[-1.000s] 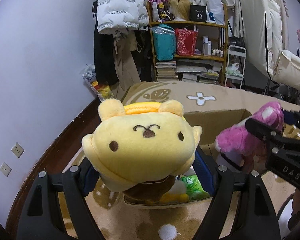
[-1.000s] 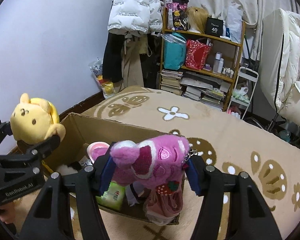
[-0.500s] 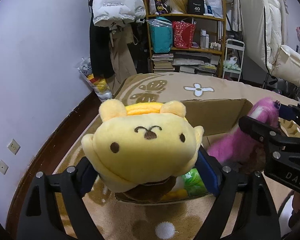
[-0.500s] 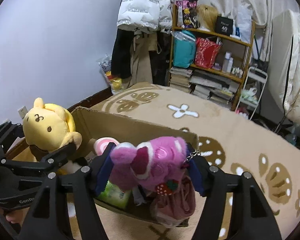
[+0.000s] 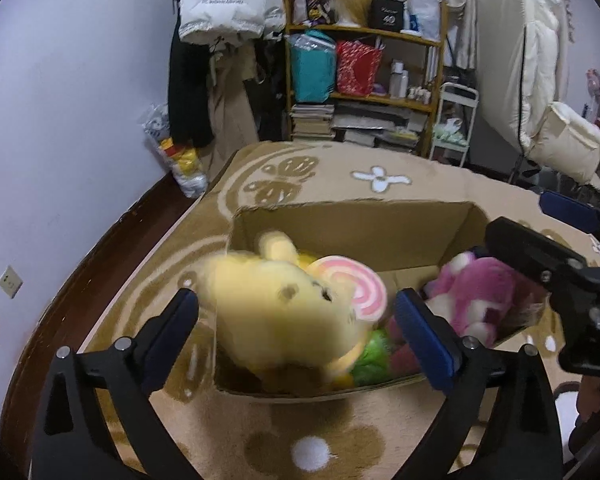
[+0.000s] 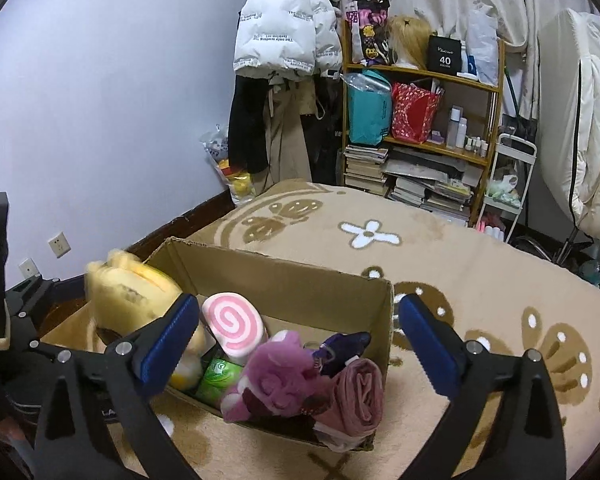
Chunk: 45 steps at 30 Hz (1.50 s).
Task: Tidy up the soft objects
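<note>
The yellow plush (image 5: 278, 316), smeared by motion blur, sits in the lower middle of the left wrist frame at the near left corner of the cardboard box (image 5: 352, 224), between the spread fingers of the left gripper (image 5: 296, 324) but touching neither pad; whether it has settled on the box contents cannot be told. In the right wrist frame the same yellow plush (image 6: 130, 290) shows at the left end of the cardboard box (image 6: 284, 280), partly over its rim. The pink plush (image 6: 278, 380) lies inside the box at its near right corner, beside a rolled pink cloth (image 6: 358, 394) and a dark purple item (image 6: 342, 346). A pink swirl lollipop cushion (image 6: 234, 326) stands in the middle of the box, with a green packet (image 6: 218, 374) just below it. The right gripper (image 6: 298, 342) hangs over the box in the lower half of its frame, fingers wide apart and holding nothing. The box rests on a beige patterned rug (image 6: 440, 264). At the upper right of the frame stands a wooden shelf (image 6: 424, 76) of bags and books, a white puffer jacket (image 6: 284, 28) hanging to its left.
</note>
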Each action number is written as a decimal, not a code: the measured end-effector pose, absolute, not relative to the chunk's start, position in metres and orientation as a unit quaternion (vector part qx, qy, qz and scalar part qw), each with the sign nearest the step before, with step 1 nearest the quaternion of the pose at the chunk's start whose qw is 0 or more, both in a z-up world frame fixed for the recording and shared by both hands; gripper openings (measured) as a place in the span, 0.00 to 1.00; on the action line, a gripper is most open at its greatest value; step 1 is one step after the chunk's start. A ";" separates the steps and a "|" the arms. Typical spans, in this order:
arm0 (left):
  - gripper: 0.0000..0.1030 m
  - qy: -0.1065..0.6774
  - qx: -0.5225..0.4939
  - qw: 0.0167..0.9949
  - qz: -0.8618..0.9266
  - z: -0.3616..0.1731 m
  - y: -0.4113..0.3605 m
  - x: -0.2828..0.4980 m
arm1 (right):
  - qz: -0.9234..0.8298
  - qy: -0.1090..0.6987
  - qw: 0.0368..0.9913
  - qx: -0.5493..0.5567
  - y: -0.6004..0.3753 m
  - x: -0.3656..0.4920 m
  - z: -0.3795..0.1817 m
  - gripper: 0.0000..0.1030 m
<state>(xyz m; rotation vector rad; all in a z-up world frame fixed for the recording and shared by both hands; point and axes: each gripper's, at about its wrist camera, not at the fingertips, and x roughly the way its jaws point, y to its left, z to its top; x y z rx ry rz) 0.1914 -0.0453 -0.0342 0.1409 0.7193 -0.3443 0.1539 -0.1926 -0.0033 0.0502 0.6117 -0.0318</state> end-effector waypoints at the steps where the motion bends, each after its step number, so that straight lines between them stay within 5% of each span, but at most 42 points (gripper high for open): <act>1: 0.97 0.346 0.072 0.920 -0.167 -0.033 -0.046 0.189 | -0.016 0.301 0.953 0.025 -0.193 0.153 -0.002 1.00; 28: 0.98 0.274 0.094 0.952 -0.098 0.041 -0.002 0.081 | -0.032 0.259 0.965 0.016 -0.180 0.062 0.068 1.00; 45: 0.99 0.254 0.090 0.960 -0.080 0.048 0.030 0.014 | -0.052 0.256 0.965 0.003 -0.172 -0.004 0.059 1.00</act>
